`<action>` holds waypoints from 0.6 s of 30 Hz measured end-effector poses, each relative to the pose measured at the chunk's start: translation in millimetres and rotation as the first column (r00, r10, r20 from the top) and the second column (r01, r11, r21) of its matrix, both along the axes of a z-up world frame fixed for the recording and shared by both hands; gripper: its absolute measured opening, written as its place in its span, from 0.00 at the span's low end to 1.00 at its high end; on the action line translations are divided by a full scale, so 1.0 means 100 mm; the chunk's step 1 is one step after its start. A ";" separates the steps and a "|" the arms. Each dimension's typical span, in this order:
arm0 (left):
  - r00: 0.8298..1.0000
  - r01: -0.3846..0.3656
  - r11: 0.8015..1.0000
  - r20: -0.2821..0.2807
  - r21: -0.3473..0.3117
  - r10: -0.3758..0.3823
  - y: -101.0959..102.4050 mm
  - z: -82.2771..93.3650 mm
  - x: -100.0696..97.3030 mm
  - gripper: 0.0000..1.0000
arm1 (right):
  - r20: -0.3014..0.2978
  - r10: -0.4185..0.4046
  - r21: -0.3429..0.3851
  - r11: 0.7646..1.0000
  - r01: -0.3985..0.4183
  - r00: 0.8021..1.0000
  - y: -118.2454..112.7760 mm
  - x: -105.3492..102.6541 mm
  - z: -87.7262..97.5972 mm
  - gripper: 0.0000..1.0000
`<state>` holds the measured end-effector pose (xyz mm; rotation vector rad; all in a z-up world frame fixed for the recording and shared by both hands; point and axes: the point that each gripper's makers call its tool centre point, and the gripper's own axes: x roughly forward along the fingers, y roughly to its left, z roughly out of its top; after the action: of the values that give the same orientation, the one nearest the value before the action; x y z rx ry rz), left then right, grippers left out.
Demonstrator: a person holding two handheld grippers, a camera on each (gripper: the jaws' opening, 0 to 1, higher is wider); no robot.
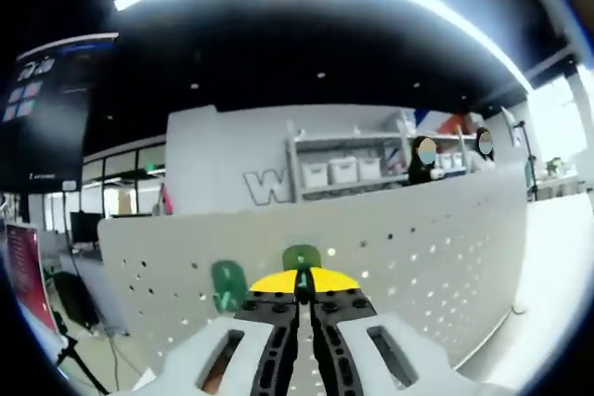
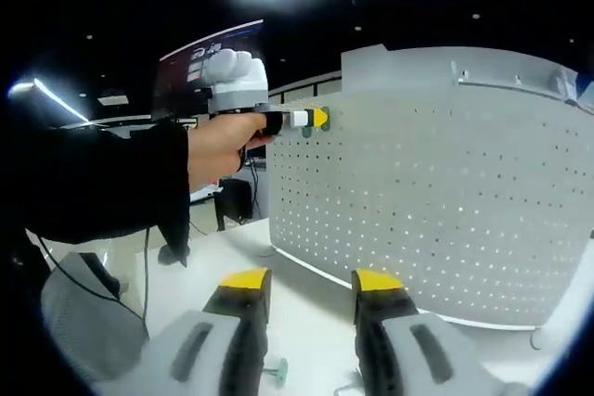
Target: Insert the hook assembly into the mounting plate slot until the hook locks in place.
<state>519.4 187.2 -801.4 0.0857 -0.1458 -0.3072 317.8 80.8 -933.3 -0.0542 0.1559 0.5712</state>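
The white pegboard (image 2: 436, 192) is stood upright on the table (image 2: 306, 303) and serves as the mounting plate, so every other thing is best placed against it. The left gripper (image 1: 304, 287) is held level and square to the pegboard's face, its yellow-tipped jaws closed on a green hook (image 1: 301, 260) whose head is seen just past the tips and right at the holes; this straight-on approach is probably chosen so that the hook can be pushed directly into a slot. From the right gripper view the same left gripper (image 2: 317, 119) is seen carried in a person's hand (image 2: 218, 147) at the pegboard's upper left edge, with two small green spots at its tip. A second green hook (image 1: 228, 283) is already seated on the pegboard, just to the left of the held one. The right gripper (image 2: 310, 289) is kept low over the table in front of the pegboard, well apart from it, its jaws parted and holding nothing (presumably kept clear of the work). A small green piece (image 2: 275, 373) is seen lying on the table between its jaws; it cannot be identified. By count: two grippers, one pegboard, two hooks at the pegboard. Whether the held hook has locked cannot be told.
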 end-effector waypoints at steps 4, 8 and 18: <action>1.000 -0.009 1.000 0.002 0.003 0.009 0.03 0.00 0.03 0.03 | -0.009 0.000 -0.003 1.000 0.000 1.000 0.00 0.01 -0.02 0.32; 1.000 -0.004 1.000 0.010 0.021 0.004 0.01 -0.01 0.05 0.03 | -0.016 0.001 -0.002 1.000 -0.001 1.000 0.01 0.01 -0.04 0.32; 0.999 -0.013 0.992 0.043 0.126 0.007 0.00 -0.01 0.09 0.03 | -0.027 -0.003 0.001 1.000 0.003 1.000 -0.01 0.02 -0.07 0.32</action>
<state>528.5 186.9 -802.4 0.2185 -0.1676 -0.3047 320.0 79.8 -940.4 -0.0452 0.1821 0.5693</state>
